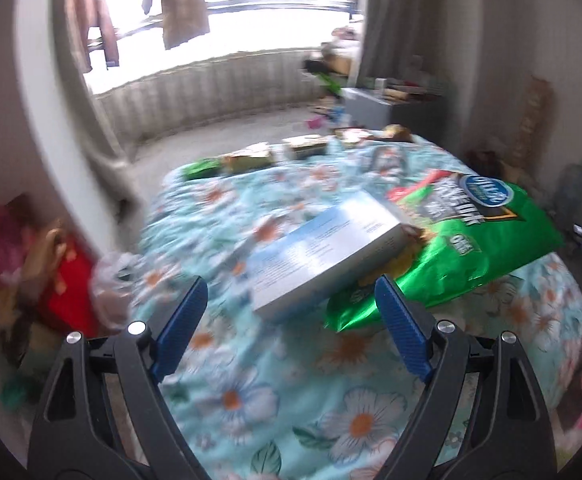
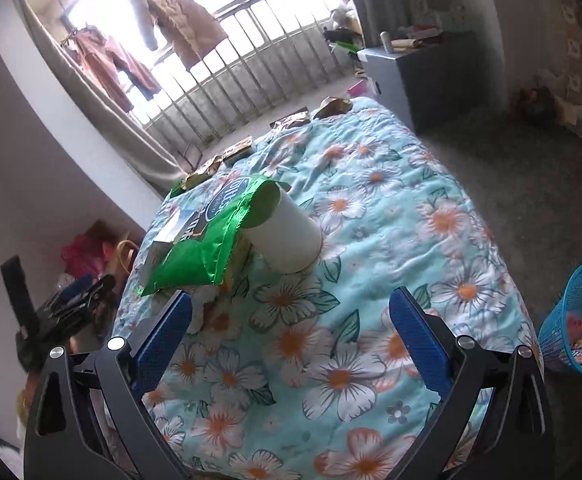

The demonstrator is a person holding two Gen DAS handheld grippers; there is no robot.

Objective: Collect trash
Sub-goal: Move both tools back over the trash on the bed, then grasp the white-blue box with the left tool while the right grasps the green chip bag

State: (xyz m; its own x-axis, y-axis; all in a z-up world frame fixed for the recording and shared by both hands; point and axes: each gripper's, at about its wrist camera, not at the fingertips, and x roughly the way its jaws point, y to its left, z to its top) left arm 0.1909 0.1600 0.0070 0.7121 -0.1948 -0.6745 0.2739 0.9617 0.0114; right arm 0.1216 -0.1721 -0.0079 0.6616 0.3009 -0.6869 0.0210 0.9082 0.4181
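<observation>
Left gripper (image 1: 291, 304) is spread wide, nothing between the blue pads (image 1: 181, 328), hanging over the floral bedspread (image 1: 291, 400). Just past its tips lies a flat white-and-blue box (image 1: 323, 256), tilted, its far end resting on the green snack bag (image 1: 463, 248). That view is motion-blurred, so I can't read the print on the box.

Right gripper (image 2: 291, 320) is also released, jaws apart, empty, above the same bedspread (image 2: 371, 240). Ahead and to its left: the green snack bag (image 2: 211, 240), draped partly over a white paper cup (image 2: 287, 236) lying on its side, the cup's mouth under the bag edge. The box (image 2: 171, 232) pokes out from under the bag on the far left side.

Along the far edge of the bed, a row of small crumpled wrappers (image 2: 291, 122), gold-brown; the left view shows them (image 1: 251, 158) as blurred blocks.

On the floor to the right of the bed stands a blue mesh basket (image 2: 563, 320) with colourful wrappers inside. The left gripper (image 2: 75, 300) shows at the left edge of the right view, beside the bed. Jackets (image 2: 179, 28) hang at the barred window behind.
</observation>
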